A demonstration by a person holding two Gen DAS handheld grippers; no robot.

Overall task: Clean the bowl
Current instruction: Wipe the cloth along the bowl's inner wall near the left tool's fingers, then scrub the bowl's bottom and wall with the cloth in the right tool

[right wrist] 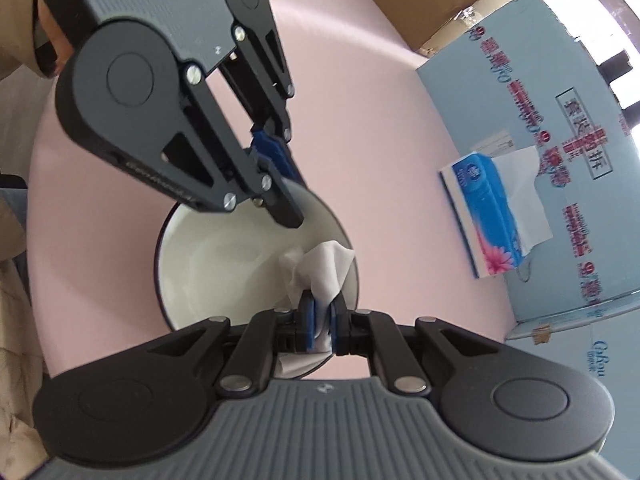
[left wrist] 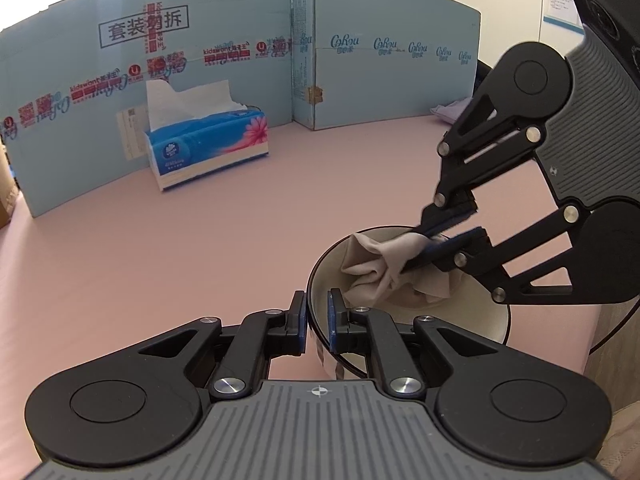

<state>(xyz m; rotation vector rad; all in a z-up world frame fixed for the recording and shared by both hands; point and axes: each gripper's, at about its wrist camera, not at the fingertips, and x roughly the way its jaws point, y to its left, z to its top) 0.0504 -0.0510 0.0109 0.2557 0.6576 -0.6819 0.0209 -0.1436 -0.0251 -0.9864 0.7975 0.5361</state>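
We hold the bowl [left wrist: 404, 320] on the pink worktop [left wrist: 200, 240], close to the worktop's near edge. Our left tongs [left wrist: 318, 322] are nearly closed and pinch the bowl's rim, one pad outside the wall and one inside. Our right tongs [right wrist: 320, 318] are squeezed tight on a crumpled tissue [right wrist: 320, 264], and the tissue sits inside the bowl, against its white inner wall. The bowl looks hard and smooth, with a dark rim and a shiny inside, so we think it could slip, and it could break if it fell off the worktop. The rim is thin and easy to pinch, so that seems the best place to hold it while we wipe. The tissue is soft and light, and it may tear or bunch up if we push too hard. A blue tissue box [left wrist: 208, 146] stands well away from the bowl, toward the back, with a fresh sheet sticking up. Behind the box stands a light blue cardboard wall [left wrist: 360, 80]. Nothing lies between the bowl and the box. The only thing in the way is our own left tongs, sitting on the rim where the tissue must pass.
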